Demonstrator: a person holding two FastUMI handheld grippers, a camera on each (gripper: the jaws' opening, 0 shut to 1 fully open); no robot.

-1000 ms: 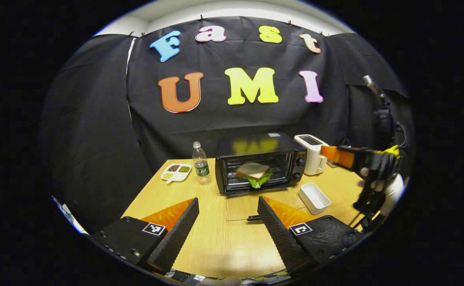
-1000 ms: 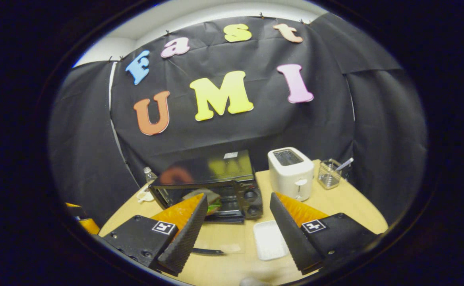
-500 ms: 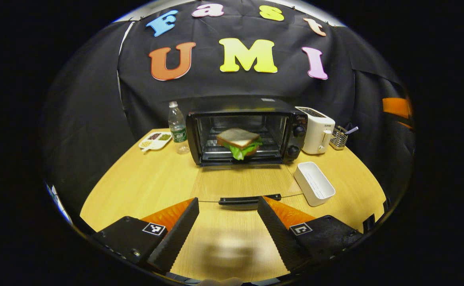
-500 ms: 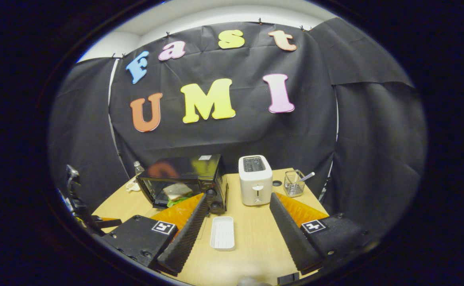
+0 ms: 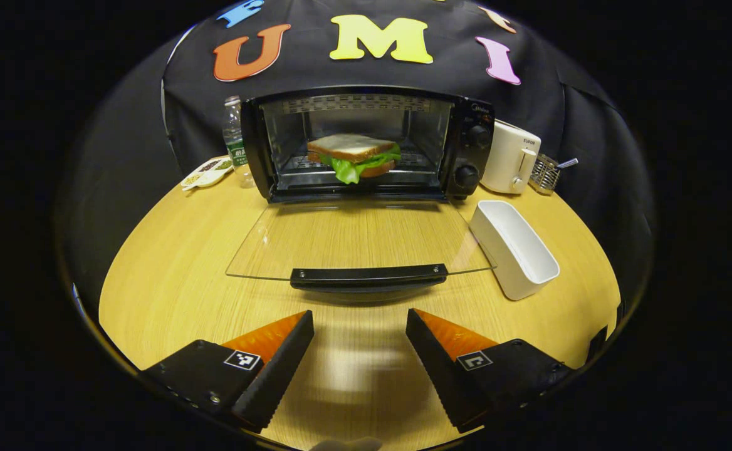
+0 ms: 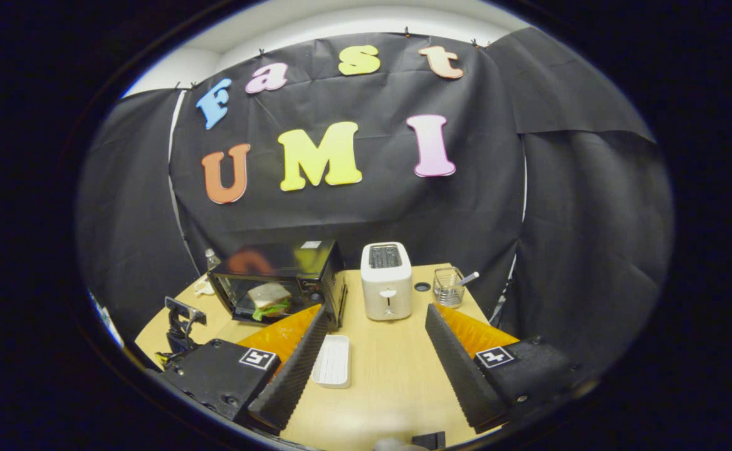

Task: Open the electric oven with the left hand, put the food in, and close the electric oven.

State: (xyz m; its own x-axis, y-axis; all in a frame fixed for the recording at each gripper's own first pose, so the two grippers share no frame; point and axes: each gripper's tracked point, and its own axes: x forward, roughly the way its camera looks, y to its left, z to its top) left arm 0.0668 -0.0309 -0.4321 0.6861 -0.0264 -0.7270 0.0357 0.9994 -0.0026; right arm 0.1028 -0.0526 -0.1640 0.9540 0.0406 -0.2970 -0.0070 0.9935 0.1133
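Light wooden round table (image 5: 172, 263), centre frame, black cloth wall behind. Black electric oven (image 5: 366, 141) open, lettuce sandwich (image 5: 353, 156) inside. Left gripper (image 5: 360, 326) and right gripper (image 6: 372, 332) fingers spread, empty.

I've brought the left tool (image 5: 360, 326) down low, close behind the open oven door's handle (image 5: 369, 276); right tool (image 6: 372, 326) pulled back, oven (image 6: 281, 282) now farther off.
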